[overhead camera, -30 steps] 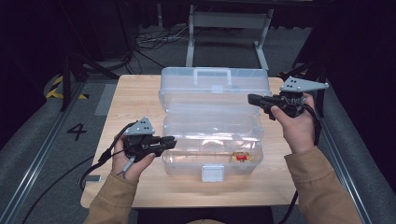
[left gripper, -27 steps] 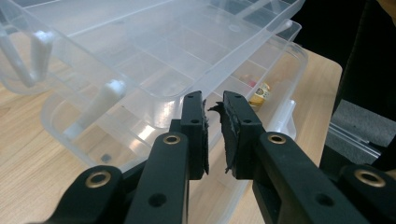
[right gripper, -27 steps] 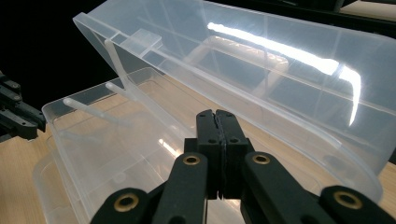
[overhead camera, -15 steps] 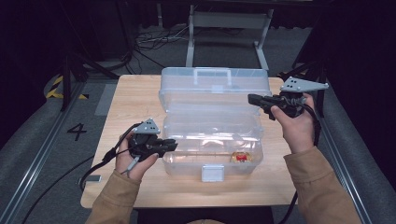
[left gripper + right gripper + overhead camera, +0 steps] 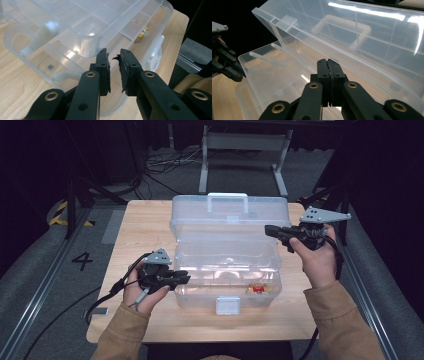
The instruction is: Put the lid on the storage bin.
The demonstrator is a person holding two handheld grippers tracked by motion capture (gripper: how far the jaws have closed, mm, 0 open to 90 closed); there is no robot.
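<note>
A clear plastic toolbox (image 5: 225, 270) stands on the wooden table (image 5: 145, 225) with its lid (image 5: 230, 217) raised at the back. My left gripper (image 5: 185, 279) is at the box's left end, its tips right at the rim. In the left gripper view my left gripper (image 5: 114, 56) shows a narrow gap between its pads. Its jaws have just been opening and nothing is between them. My right gripper (image 5: 267, 229) hovers at the lid's right end. Up close, my right gripper (image 5: 328, 62) has its pads pressed together with nothing in them. A small yellow and red item (image 5: 257, 289) lies inside the box.
A white latch (image 5: 227, 306) sits at the front middle of the box. Bare table runs to the left of the box and along its front edge. Cables trail off the table's left side. A metal stand (image 5: 245, 142) is on the floor behind the table.
The left gripper has shifted very slightly at the box's left end. The right hand and the box have stayed where they were.
</note>
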